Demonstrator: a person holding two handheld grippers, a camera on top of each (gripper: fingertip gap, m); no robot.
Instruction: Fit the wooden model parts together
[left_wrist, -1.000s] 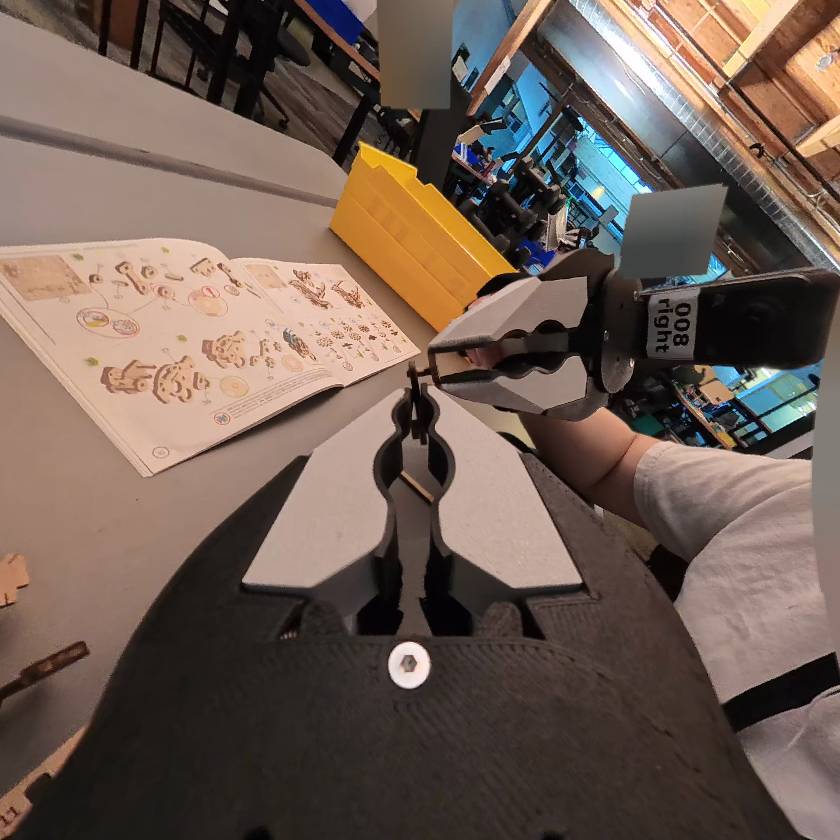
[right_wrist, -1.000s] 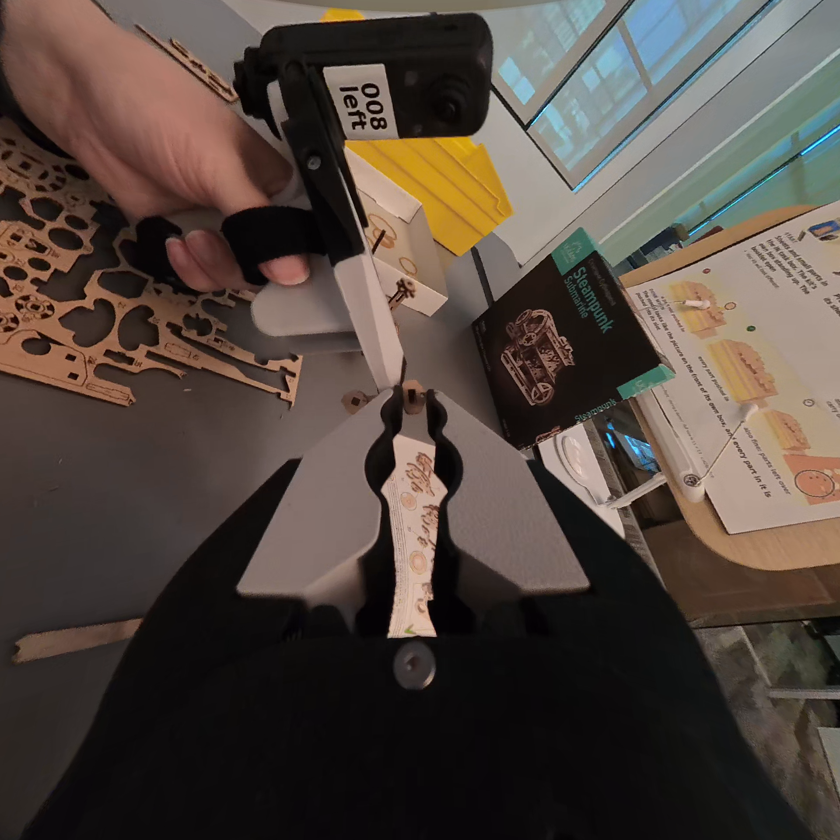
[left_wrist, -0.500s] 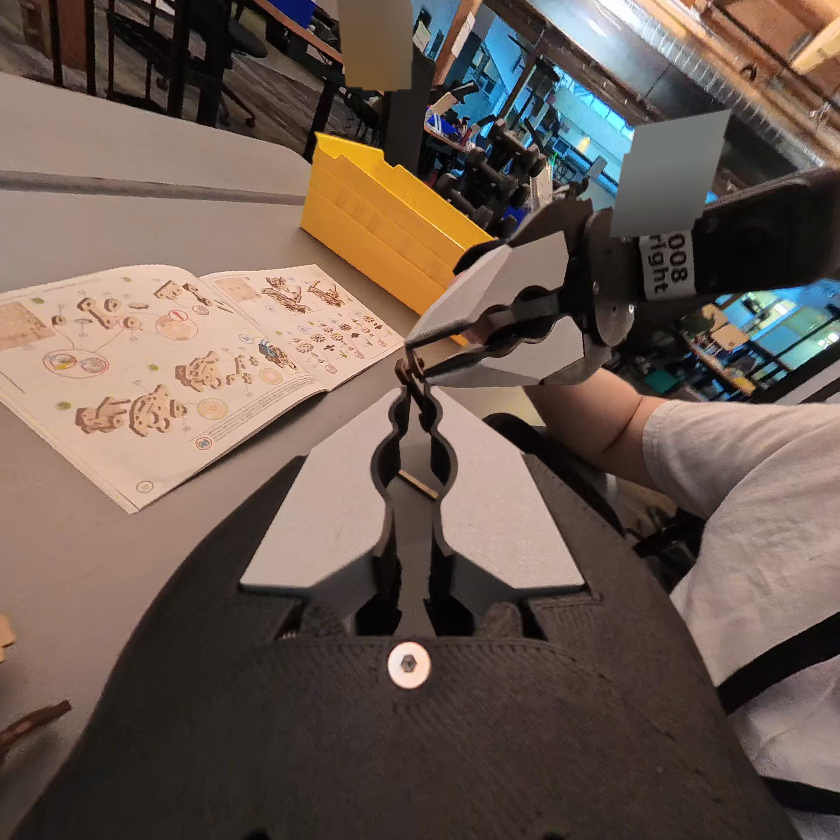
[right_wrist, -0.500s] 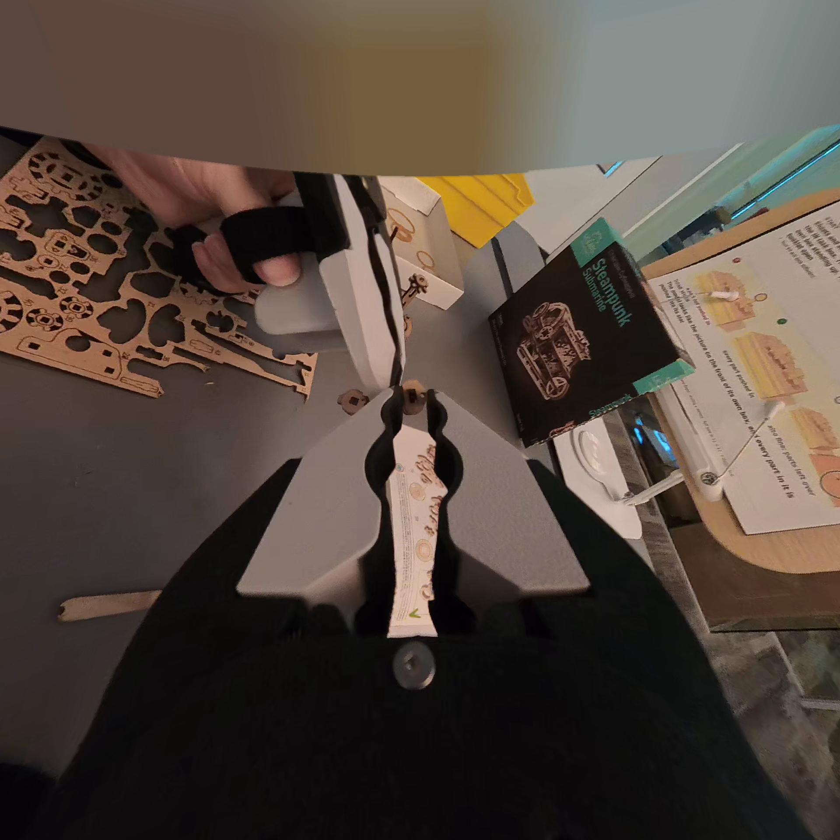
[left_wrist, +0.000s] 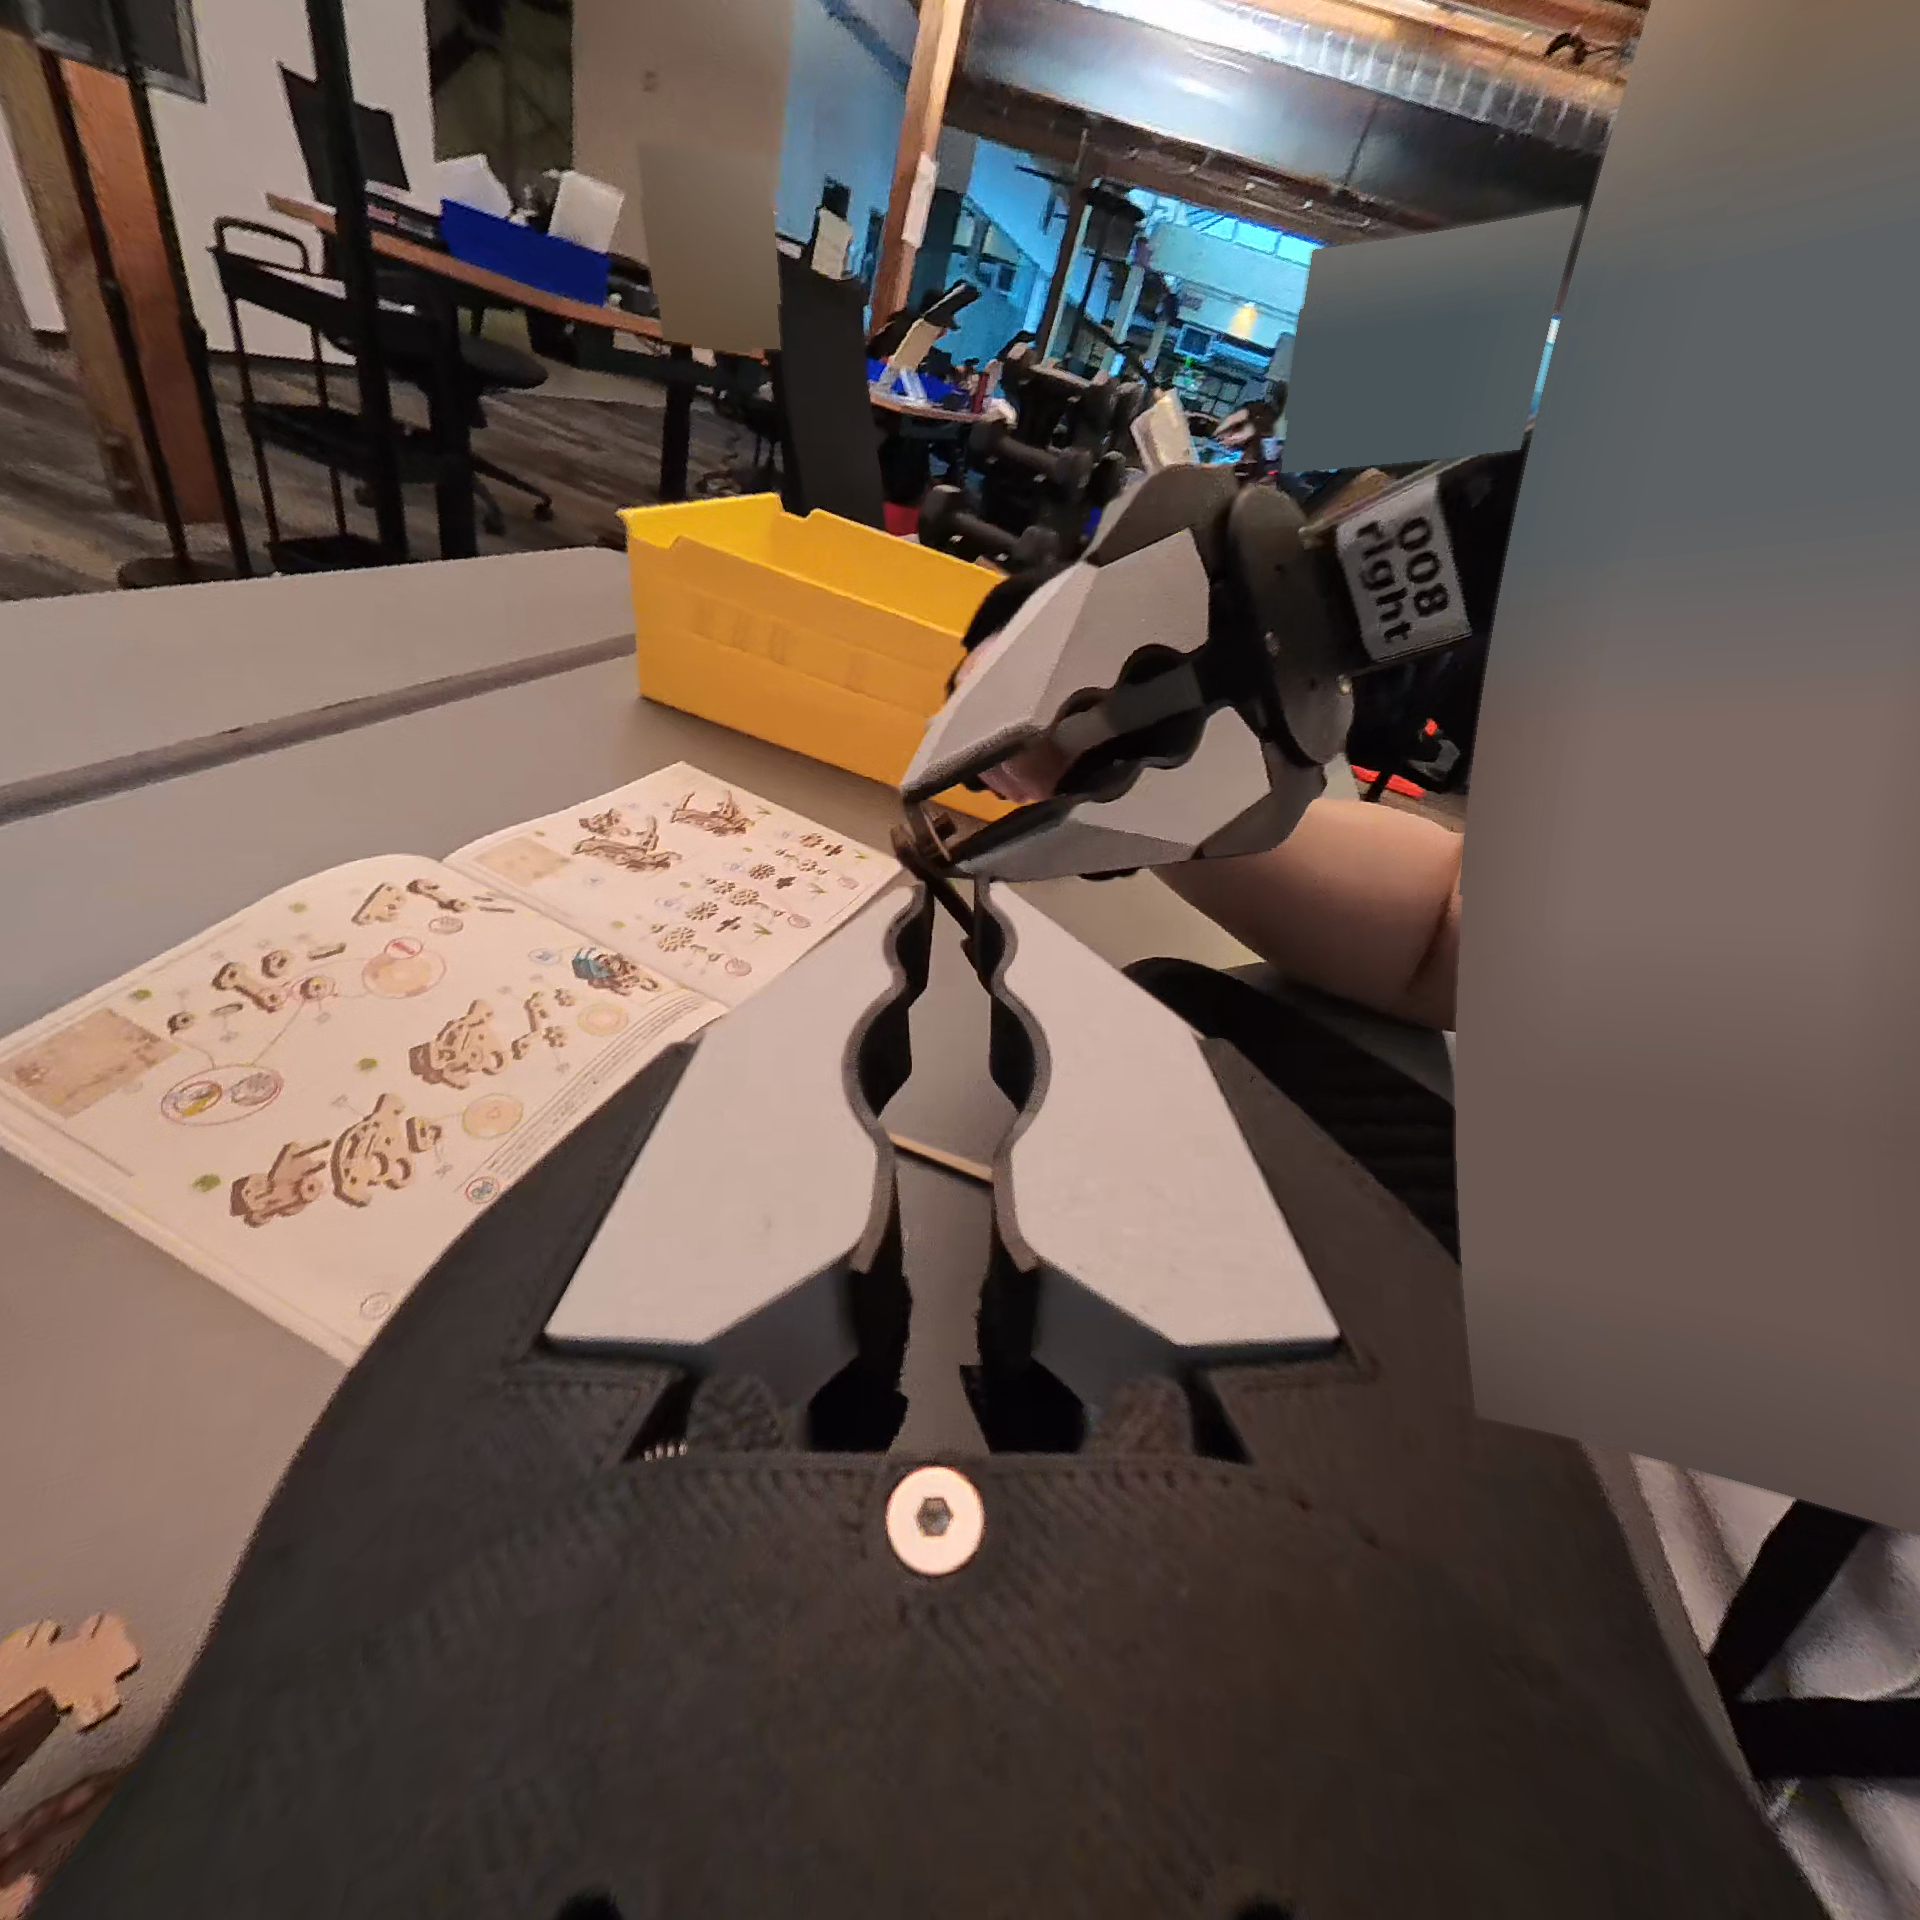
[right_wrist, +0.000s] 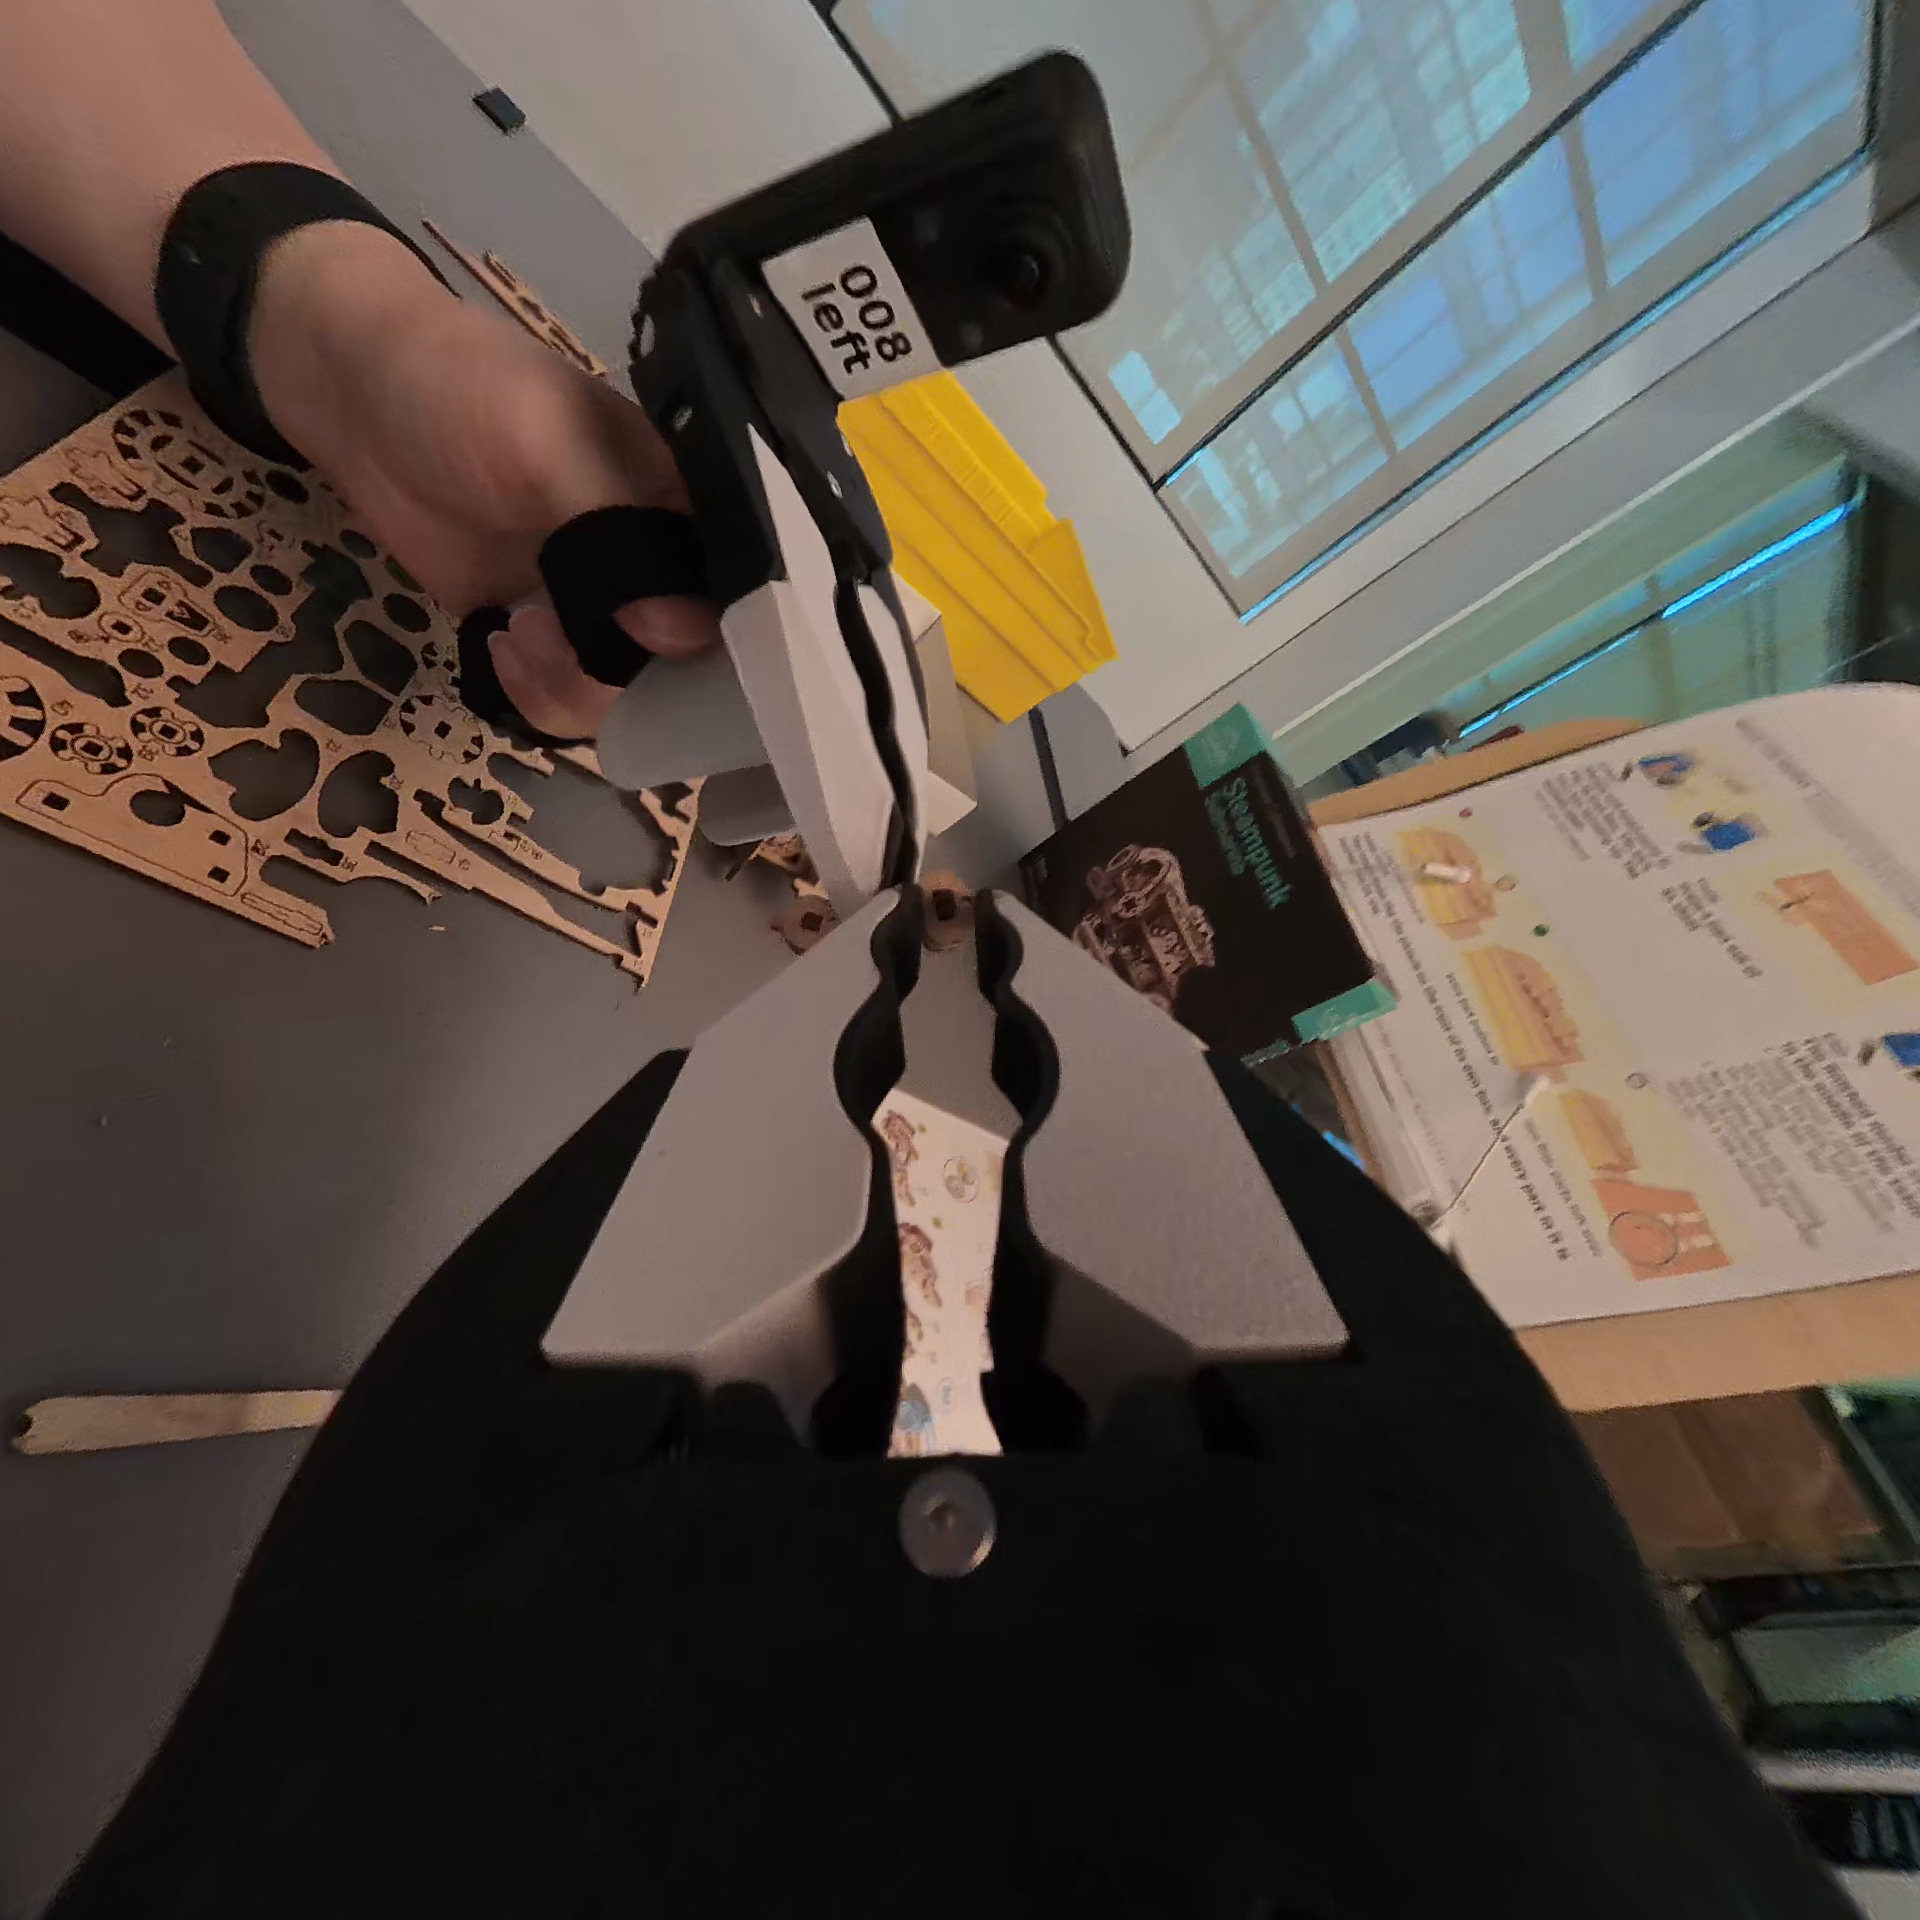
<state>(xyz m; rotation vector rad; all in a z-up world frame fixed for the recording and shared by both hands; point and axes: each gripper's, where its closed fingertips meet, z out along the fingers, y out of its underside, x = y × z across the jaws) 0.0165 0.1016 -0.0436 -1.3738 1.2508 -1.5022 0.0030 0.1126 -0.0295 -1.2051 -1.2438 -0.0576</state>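
Observation:
My left gripper (left_wrist: 951, 902) is held above the grey table (left_wrist: 312, 665), shut on a thin dark wooden part (left_wrist: 954, 920) that stands edge-on between its tips. My right gripper (right_wrist: 943, 906) is shut on a small round wooden part (right_wrist: 943, 914) with a square hole. The two grippers meet tip to tip, and the parts touch there. In the left wrist view the right gripper (left_wrist: 920, 823) comes in from the upper right with the round part (left_wrist: 928, 831). In the right wrist view the left gripper (right_wrist: 896, 871) comes down from above, held by a hand.
An open instruction booklet (left_wrist: 416, 1018) lies on the table, with a yellow bin (left_wrist: 800, 644) behind it. Punched-out wooden sheets (right_wrist: 208, 727), a loose wooden strip (right_wrist: 177, 1418), a black kit box (right_wrist: 1195, 914) and a printed instruction sheet (right_wrist: 1662, 987) lie around. Loose wooden pieces (left_wrist: 73, 1662) sit nearby. Only a small space, under 4 cm, lies between the two pairs of fingers.
Both grippers have turned and risen together, tips still meeting. The left wrist view has levelled out, and the right gripper now comes in more steeply from above.

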